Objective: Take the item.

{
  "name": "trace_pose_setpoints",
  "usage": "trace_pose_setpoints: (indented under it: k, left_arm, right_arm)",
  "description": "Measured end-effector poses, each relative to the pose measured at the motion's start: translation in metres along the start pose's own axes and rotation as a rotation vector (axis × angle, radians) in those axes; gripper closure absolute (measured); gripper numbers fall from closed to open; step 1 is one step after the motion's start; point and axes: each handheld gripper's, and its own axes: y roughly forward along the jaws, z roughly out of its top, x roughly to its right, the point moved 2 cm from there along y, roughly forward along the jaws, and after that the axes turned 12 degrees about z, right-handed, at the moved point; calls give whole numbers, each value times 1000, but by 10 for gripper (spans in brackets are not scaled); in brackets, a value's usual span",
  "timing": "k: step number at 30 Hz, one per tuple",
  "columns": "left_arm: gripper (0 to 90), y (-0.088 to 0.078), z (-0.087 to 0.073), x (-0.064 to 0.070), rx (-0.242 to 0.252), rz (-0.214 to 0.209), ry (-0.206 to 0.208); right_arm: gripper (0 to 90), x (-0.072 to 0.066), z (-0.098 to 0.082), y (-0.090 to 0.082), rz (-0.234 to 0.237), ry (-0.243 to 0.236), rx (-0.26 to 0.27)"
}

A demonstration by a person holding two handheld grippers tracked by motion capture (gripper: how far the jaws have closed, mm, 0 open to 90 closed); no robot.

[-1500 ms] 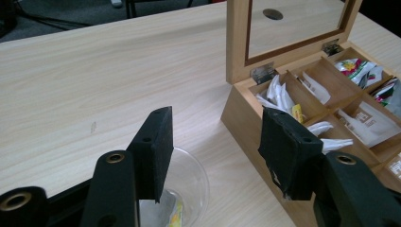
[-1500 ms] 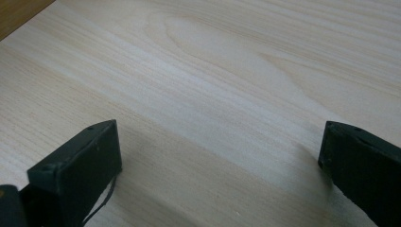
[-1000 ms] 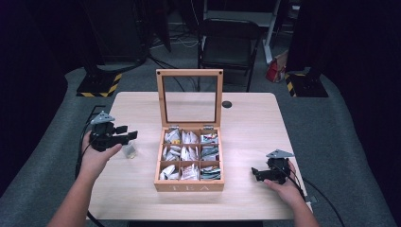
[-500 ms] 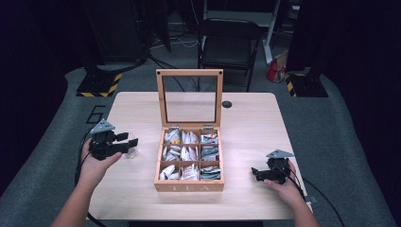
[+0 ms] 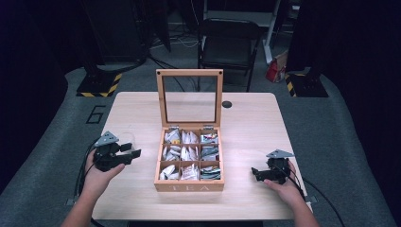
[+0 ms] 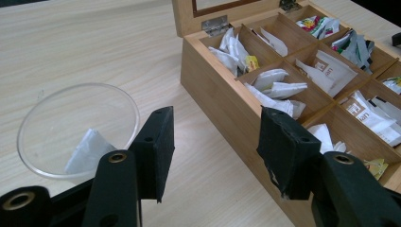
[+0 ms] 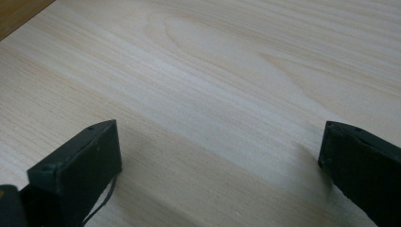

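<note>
My left hand-held gripper (image 6: 213, 156) hangs half-open and empty beside the cup (image 6: 78, 130) (one teabag (image 6: 87, 149) inside), right hand-held gripper (image 7: 220, 165) wide, parked on the bench (image 7: 236, 71).

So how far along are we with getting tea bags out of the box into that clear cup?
Done: the tea box lid is up and one tea bag lies in the clear cup. In hand: nothing, since the left tongs and right tongs are open and empty. Left: any further bags.

A dark recording studio: black curtains (image 5: 42, 61), weighted stand bases (image 5: 99, 84), floor cables (image 5: 177, 40), folding chair (image 5: 229, 42)
</note>
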Motion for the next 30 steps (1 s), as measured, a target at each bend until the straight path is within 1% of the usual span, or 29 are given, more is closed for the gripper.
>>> trace_pose_setpoints:
  k: [6, 8, 13, 16, 18, 20, 21, 22, 23, 24, 25, 26, 30]
  left_arm:
    - [463, 3, -9, 4, -7, -4, -8]
    - [463, 3, -13, 5, -11, -8, -3]
    - [463, 7, -23, 7, -23, -16, -3]
    - [463, 9, -29, 7, -32, -19, 8]
    - [462, 11, -32, 7, -34, -24, 8]
    - [461, 12, -35, 7, -33, -21, 7]
    - [460, 13, -37, 6, -39, -24, 11]
    - [459, 14, -39, 7, -44, -27, -4]
    - [459, 15, -41, 6, -46, -25, 3]
    - [458, 16, -44, 6, -50, -22, -1]
    - [457, 17, -46, 7, -56, -28, -5]
    - [457, 18, -47, 6, -62, -27, 3]
    - [456, 22, -53, 6, -86, -27, 7]
  right_arm:
    - [0, 0, 0, 0, 1, -2, 0]
    - [0, 0, 0, 0, 0, 4, 0]
    - [0, 0, 0, 0, 0, 1, 0]
    - [0, 0, 0, 0, 0, 4, 0]
    - [0, 0, 0, 0, 0, 2, 0]
    - [0, 0, 0, 0, 0, 1, 0]
    - [0, 0, 0, 0, 0, 4, 0]
    - [0, 0, 0, 0, 0, 0, 0]
    - [0, 0, 0, 0, 0, 1, 0]
    - [0, 0, 0, 0, 0, 1, 0]
    - [0, 0, 0, 0, 0, 2, 0]
    - [0, 0, 0, 0, 0, 1, 0]
    - [0, 0, 0, 0, 0, -2, 0]
